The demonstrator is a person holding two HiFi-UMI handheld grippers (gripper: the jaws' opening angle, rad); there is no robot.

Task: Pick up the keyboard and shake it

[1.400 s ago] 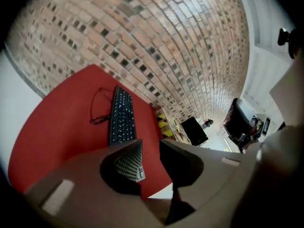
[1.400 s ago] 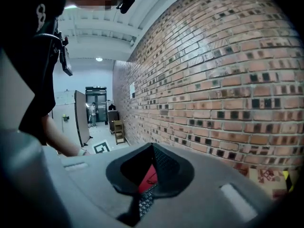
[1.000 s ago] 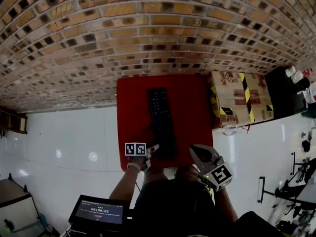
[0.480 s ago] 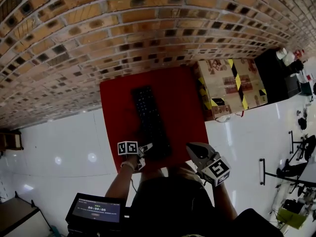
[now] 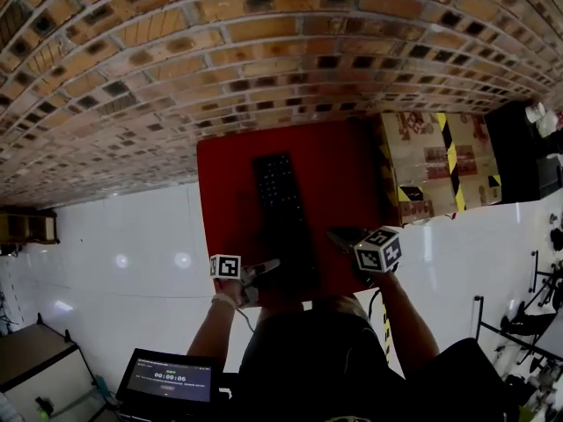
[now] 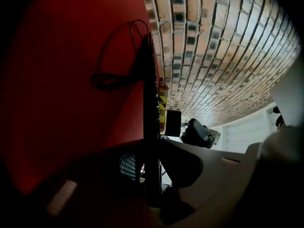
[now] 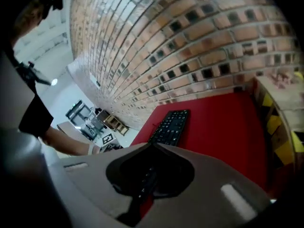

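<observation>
A black keyboard [image 5: 281,209] lies lengthwise on the red table [image 5: 343,165]. My left gripper [image 5: 268,265] is at its near left edge. In the left gripper view the keyboard [image 6: 151,103] shows edge-on and runs between the jaws of the left gripper [image 6: 152,144]. The jaws are closing, and their tips meet both faces of the edge. My right gripper [image 5: 339,234] hovers over the table just right of the keyboard's near end. It is shut and holds nothing. In its own view the right gripper [image 7: 152,145] has the keyboard [image 7: 172,126] ahead and a little left.
The keyboard's black cable [image 6: 114,75] lies looped on the red table [image 6: 57,80]. A cardboard box [image 5: 431,161] with yellow-black tape stands against the table's right side. Brick paving [image 5: 264,51] lies beyond the table. A small screen [image 5: 171,378] sits low on the left.
My right gripper has moved forward from beside the person's body to the table, close to the keyboard's right side. The left gripper stays at the keyboard's near left edge.
</observation>
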